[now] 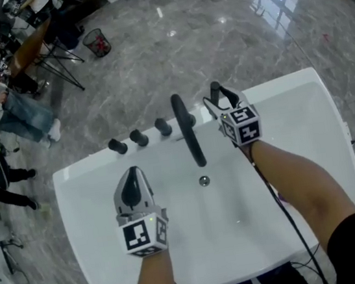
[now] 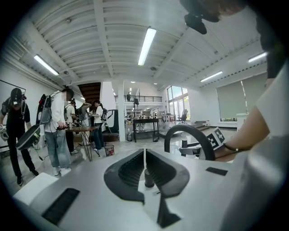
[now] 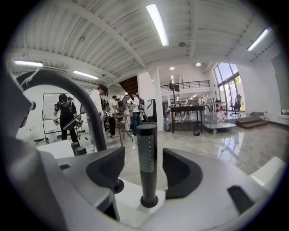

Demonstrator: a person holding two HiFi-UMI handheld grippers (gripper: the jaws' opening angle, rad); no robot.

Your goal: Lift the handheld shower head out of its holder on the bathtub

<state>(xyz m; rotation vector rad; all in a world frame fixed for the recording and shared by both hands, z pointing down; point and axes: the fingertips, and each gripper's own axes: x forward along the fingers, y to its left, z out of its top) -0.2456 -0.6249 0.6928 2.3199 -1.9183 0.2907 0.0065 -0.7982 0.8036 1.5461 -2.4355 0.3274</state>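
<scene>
Stands at a white bathtub (image 1: 336,148) with a gripper in each hand. Holds the right gripper (image 1: 219,102) (image 3: 144,171) at the far rim, jaws spread wide to either side of the handheld shower head (image 3: 146,153), with a clear gap on both sides and no pad touching it. Finds that shower head upright in its round black holder (image 3: 149,201) on the tub's deck: a slim dark stick with a dotted grey band below its top, just right of the arched black faucet spout (image 1: 187,130) (image 3: 76,94). Holds the left gripper (image 1: 131,177) (image 2: 144,155) nearer, over the basin and short of three black knobs (image 1: 137,137), jaws pressed together down to a thin slit and pinching nothing. Looks down past both onto a small round drain (image 1: 204,181) in the tub floor. Takes in, beyond the tub, polished grey marble flooring, a wire wastebasket (image 1: 96,42) and several people (image 2: 56,131) standing around tables.
</scene>
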